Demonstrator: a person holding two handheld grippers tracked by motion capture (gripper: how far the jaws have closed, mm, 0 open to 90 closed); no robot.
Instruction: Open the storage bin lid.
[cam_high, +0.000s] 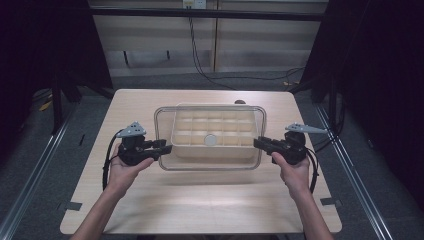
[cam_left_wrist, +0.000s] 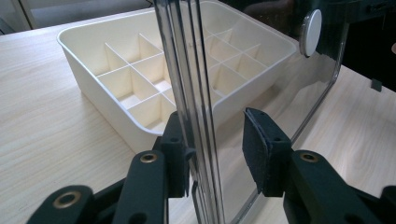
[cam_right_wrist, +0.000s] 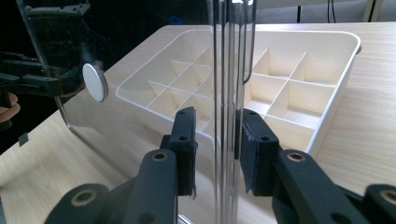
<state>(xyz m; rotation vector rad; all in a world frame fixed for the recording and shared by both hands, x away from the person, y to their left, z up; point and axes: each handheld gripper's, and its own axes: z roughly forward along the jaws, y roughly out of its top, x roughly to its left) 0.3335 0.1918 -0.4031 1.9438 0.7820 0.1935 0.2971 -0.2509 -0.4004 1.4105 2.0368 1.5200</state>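
Observation:
A clear plastic lid (cam_high: 164, 131) with a white round knob (cam_high: 211, 140) stands nearly upright over the near side of a cream tray (cam_left_wrist: 88, 65) divided into several compartments. My left gripper (cam_high: 167, 147) is shut on the lid's left edge, and the ribbed rim (cam_left_wrist: 196, 93) runs up between its pads (cam_left_wrist: 180, 154). My right gripper (cam_high: 256, 142) is shut on the opposite edge, where the rim (cam_right_wrist: 231, 70) passes between its pads (cam_right_wrist: 187, 140). The knob (cam_left_wrist: 310, 25) faces the person's side. The tray (cam_right_wrist: 327, 116) rests flat on the table.
The light wooden table (cam_high: 200, 200) has bare surface in front of the tray and at both sides. Dark curtains and metal floor rails flank the table. A cable hangs down the back wall (cam_high: 195, 50). The person's forearms come in from the bottom edge.

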